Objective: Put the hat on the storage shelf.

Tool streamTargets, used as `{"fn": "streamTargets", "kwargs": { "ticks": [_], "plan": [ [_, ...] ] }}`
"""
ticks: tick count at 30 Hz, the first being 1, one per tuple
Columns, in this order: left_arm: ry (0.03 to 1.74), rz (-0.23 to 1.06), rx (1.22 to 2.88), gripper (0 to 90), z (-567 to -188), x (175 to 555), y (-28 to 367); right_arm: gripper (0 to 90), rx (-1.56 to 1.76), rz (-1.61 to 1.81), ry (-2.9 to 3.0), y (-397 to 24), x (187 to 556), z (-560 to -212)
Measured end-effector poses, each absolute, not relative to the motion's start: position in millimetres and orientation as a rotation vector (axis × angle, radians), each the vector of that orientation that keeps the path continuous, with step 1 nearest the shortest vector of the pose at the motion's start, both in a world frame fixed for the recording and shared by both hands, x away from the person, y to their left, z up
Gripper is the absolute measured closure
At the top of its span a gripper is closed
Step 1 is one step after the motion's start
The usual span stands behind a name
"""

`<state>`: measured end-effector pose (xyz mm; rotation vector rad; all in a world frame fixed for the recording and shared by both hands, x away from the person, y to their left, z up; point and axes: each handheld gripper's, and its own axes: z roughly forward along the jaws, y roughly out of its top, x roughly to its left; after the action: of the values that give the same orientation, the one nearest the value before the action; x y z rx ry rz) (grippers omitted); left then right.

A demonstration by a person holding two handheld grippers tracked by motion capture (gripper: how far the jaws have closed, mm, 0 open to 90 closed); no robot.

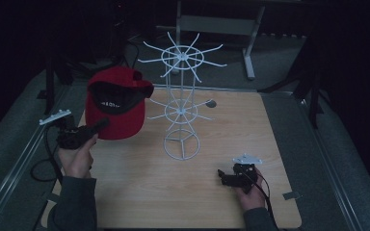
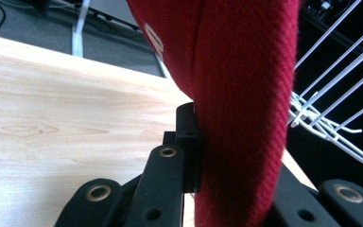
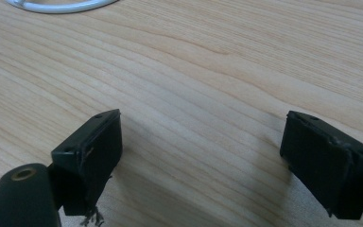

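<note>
A red cap (image 1: 115,101) with a dark inside hangs in the air over the table's left side, just left of a white wire rack (image 1: 182,103). My left gripper (image 1: 99,126) is shut on the cap's brim; in the left gripper view the red fabric (image 2: 243,109) runs up between the black jaws, with the rack's white prongs (image 2: 331,118) to the right. My right gripper (image 1: 224,177) rests low over the wooden table (image 1: 139,187) at the front right, open, with bare wood between its pads (image 3: 94,151). The rack's round base ring (image 3: 61,5) lies ahead of it.
The rack has two tiers of radiating wire arms and stands on a ring base (image 1: 181,143) mid-table. Dark grey cloth surrounds the board, with metal rails at the left (image 1: 9,168) and a grey stand (image 1: 248,53) behind.
</note>
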<state>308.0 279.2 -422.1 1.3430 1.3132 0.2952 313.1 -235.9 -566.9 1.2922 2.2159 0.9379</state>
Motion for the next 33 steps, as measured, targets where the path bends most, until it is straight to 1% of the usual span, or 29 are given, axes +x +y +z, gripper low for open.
{"fn": "streamTargets", "kwargs": {
  "ticks": [17, 33],
  "plan": [
    [1.282, 0.328, 1.328, 84.9, -401, 317, 276, 13.4, 1.292, 0.938, 2.216, -236, 313, -567],
    [1.27, 0.337, 1.313, 84.9, -392, 319, 276, 13.4, 1.291, 0.937, 2.217, -236, 313, -567]
  ]
}}
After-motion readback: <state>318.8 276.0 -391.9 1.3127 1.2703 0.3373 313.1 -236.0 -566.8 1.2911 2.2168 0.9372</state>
